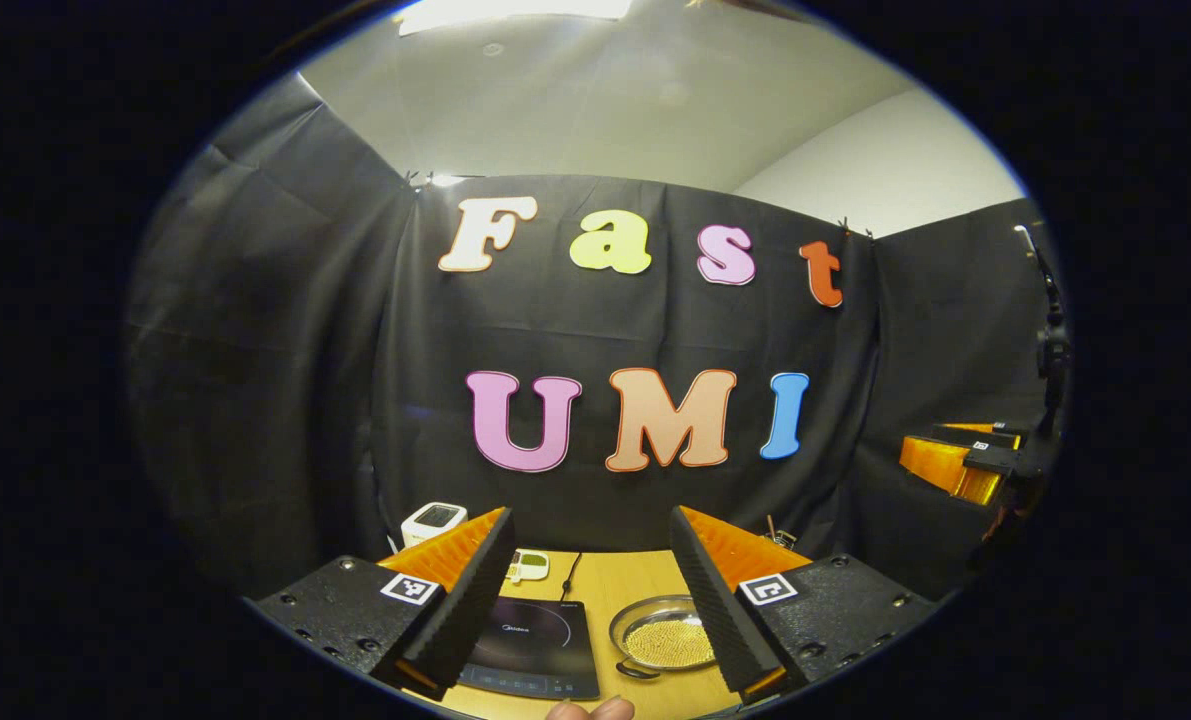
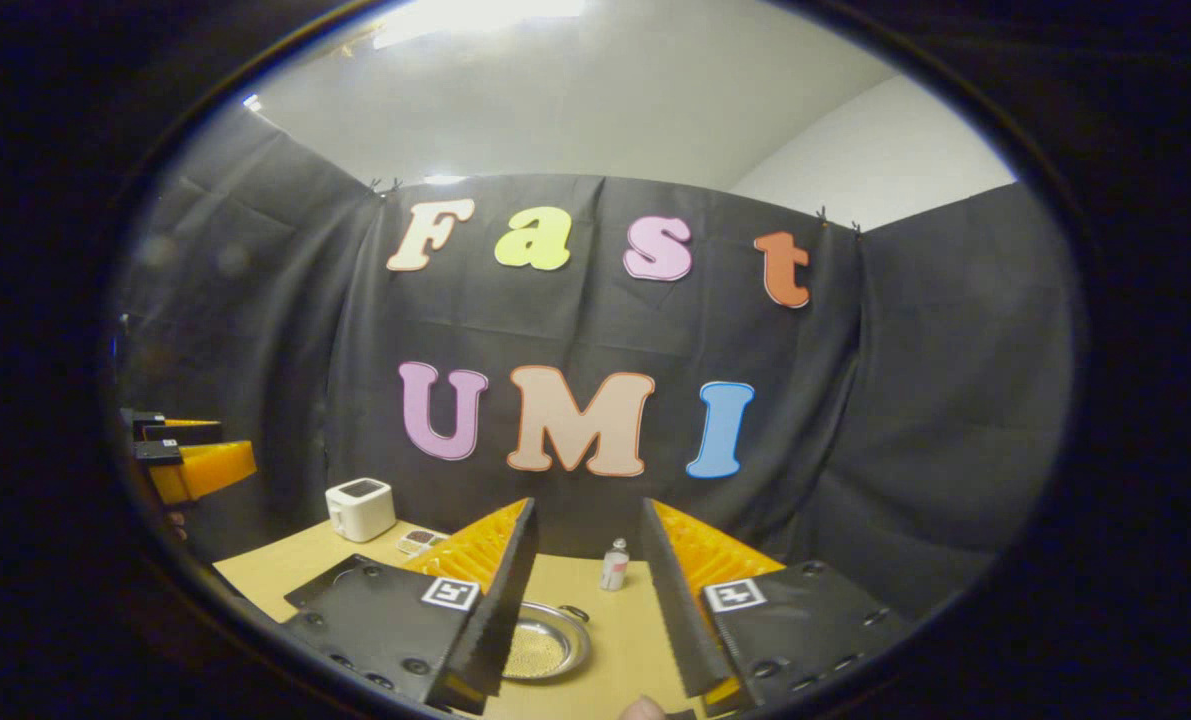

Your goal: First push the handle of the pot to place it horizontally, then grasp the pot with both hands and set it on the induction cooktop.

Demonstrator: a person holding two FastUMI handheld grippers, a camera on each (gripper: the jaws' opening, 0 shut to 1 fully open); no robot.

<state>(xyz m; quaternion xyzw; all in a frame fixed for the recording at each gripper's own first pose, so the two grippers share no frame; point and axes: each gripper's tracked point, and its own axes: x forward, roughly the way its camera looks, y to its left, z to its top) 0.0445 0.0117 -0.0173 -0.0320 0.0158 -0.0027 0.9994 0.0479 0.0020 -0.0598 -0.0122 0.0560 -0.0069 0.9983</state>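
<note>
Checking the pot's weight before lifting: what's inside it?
The pot holds a layer of small golden beads; the left tool's finger covers its right part.

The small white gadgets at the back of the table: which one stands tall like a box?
The white boxy appliance with the dark top, at the table's back left. The flat little device beside it lies low on the table.
</note>
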